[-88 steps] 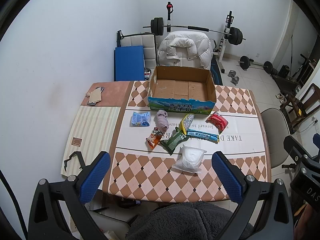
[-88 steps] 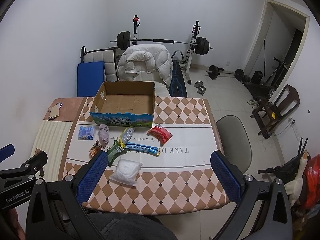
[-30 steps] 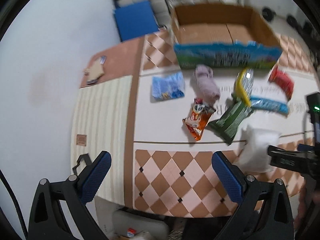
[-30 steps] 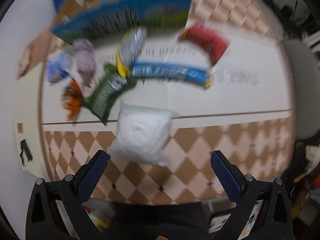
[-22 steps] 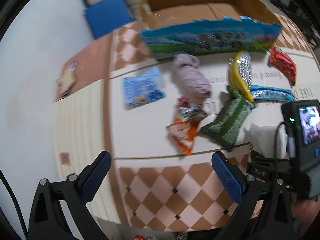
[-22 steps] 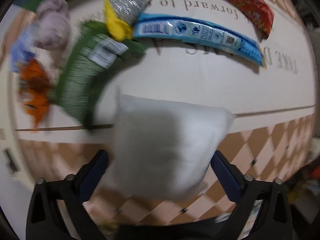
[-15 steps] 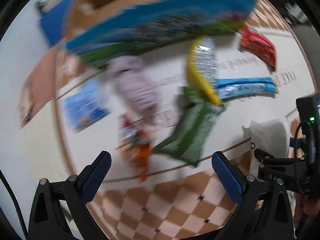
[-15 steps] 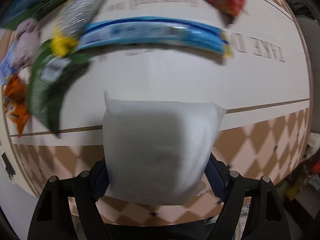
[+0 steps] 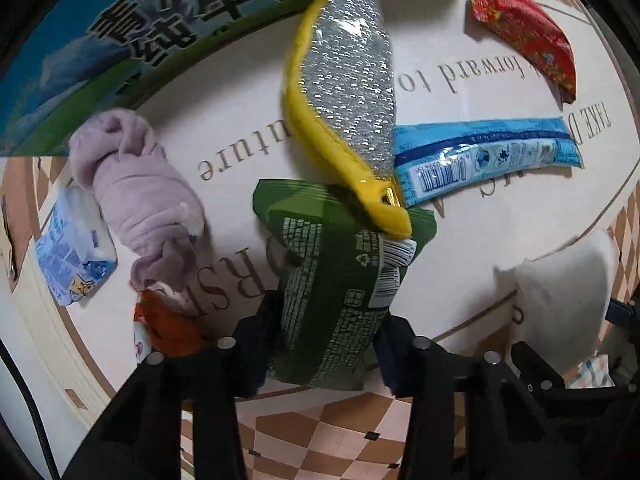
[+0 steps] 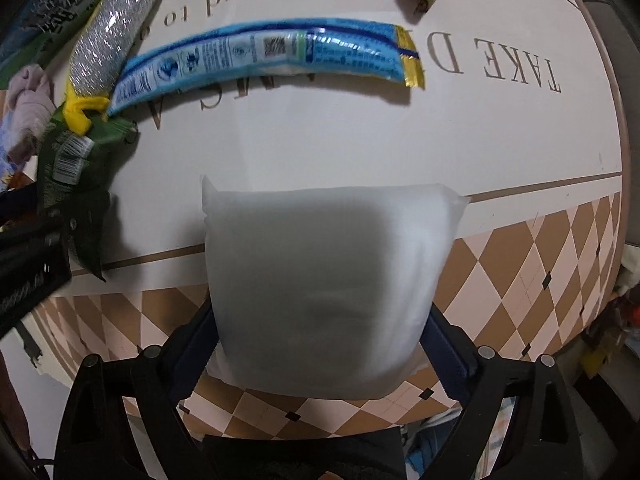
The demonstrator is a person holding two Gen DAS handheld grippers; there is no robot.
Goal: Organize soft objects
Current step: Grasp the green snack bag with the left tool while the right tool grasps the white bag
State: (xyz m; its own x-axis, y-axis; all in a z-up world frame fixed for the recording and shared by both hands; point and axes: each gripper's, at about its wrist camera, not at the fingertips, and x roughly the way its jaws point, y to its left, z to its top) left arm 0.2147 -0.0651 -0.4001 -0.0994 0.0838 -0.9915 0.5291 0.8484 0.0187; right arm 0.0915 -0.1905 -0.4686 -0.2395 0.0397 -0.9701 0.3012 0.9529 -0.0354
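left gripper point(image 9: 324, 344) clamped on green packet point(image 9: 340, 280), lower centre | right gripper point(image 10: 320, 344) jaws pressing white pillow pack point(image 10: 324, 280), lower centre | squeeze gently, lift both straight up toward box point(image 9: 120, 32), upper left

The white pillow pack point(image 10: 324, 280) is blurred and hides the inner faces of the right gripper's fingers point(image 10: 444, 350). The green bag point(image 9: 336, 292) covers the left gripper's pads point(image 9: 256, 344) in part. The orange packet point(image 9: 168, 324) lies half under the purple cloth point(image 9: 136, 192). The box point(image 9: 160, 28) is cut off by the top edge; its print is perhaps Chinese.
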